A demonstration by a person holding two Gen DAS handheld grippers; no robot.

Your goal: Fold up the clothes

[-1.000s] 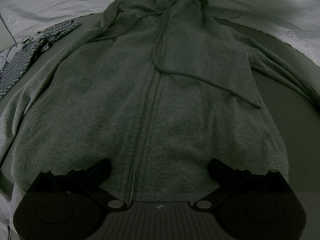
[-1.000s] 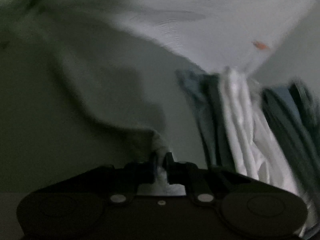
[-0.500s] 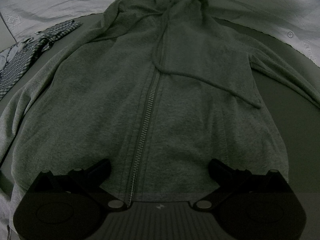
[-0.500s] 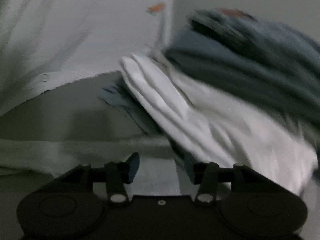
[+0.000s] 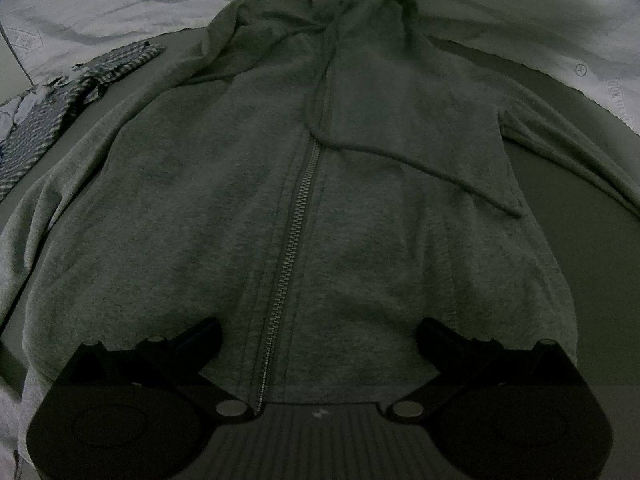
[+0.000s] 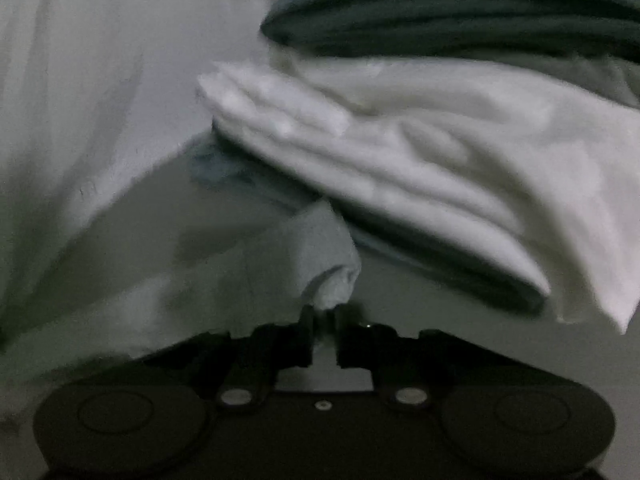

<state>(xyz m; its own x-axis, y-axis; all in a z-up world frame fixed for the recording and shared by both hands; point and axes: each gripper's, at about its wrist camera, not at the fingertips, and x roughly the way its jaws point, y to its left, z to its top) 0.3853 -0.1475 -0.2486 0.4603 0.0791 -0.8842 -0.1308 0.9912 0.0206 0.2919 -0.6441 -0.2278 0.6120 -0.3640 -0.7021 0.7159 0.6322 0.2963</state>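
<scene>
A grey zip hoodie (image 5: 360, 200) lies flat, front up, on a dark surface, hood at the far end and zipper (image 5: 292, 240) closed. My left gripper (image 5: 318, 326) hovers open over its bottom hem, fingers wide on either side of the zipper, nothing between them. In the right wrist view my right gripper (image 6: 323, 312) has its jaws closing, and a pinch of the hoodie's pale grey sleeve cuff (image 6: 320, 256) is pressed between its pads. The sleeve trails off to the left.
Folded clothes are stacked just beyond the cuff: a white piece (image 6: 440, 152) under dark ones (image 6: 460, 16). A striped garment (image 5: 60, 116) lies left of the hoodie. A rumpled white sheet (image 5: 120, 8) borders the far side.
The right gripper opened, rolled and slid along the sleeve, then closed again on the cuff; the folded stack now sits level in its view. The left gripper stayed still and open.
</scene>
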